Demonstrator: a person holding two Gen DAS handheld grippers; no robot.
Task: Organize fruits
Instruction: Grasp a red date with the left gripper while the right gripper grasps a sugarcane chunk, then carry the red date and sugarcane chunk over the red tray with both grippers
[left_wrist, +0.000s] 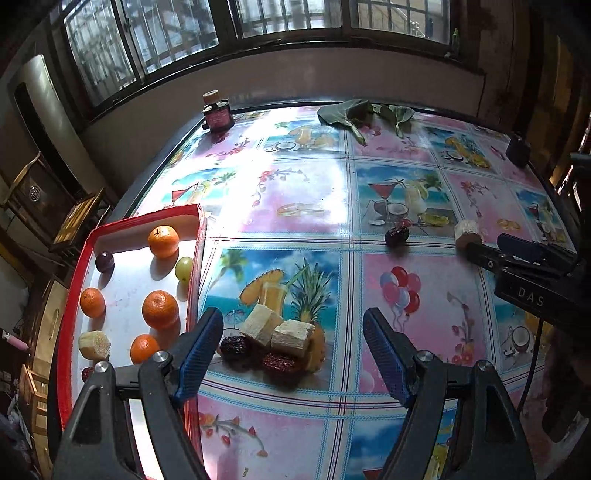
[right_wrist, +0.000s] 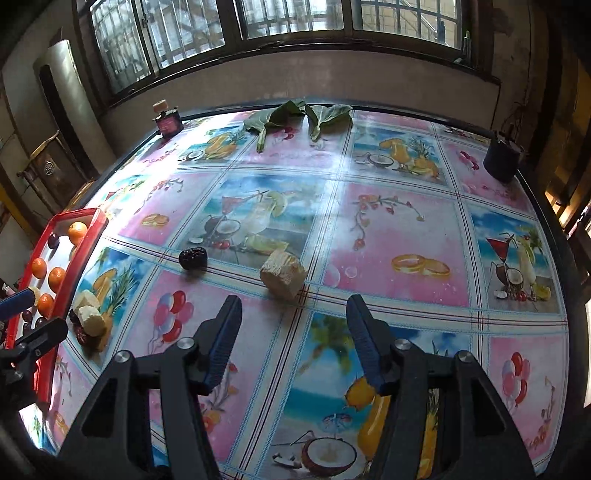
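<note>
A red-rimmed tray (left_wrist: 86, 243) at the table's left holds several oranges (left_wrist: 160, 309), a green grape (left_wrist: 183, 268), a purple grape (left_wrist: 104, 261) and a pale chunk (left_wrist: 94, 345). My left gripper (left_wrist: 293, 354) is open just short of two pale chunks (left_wrist: 275, 328) and two red dates (left_wrist: 280, 363) lying on the table beside the tray. My right gripper (right_wrist: 293, 341) is open and empty, close behind a pale chunk (right_wrist: 283, 274); a dark date (right_wrist: 192, 257) lies to its left. The right gripper also shows in the left wrist view (left_wrist: 491, 249).
A small dark bottle (left_wrist: 217, 114) stands at the table's far left edge. Green leaves (right_wrist: 295, 118) lie at the far edge. A black object (right_wrist: 502, 157) sits at the far right corner. A patterned cloth (right_wrist: 388, 229) covers the table.
</note>
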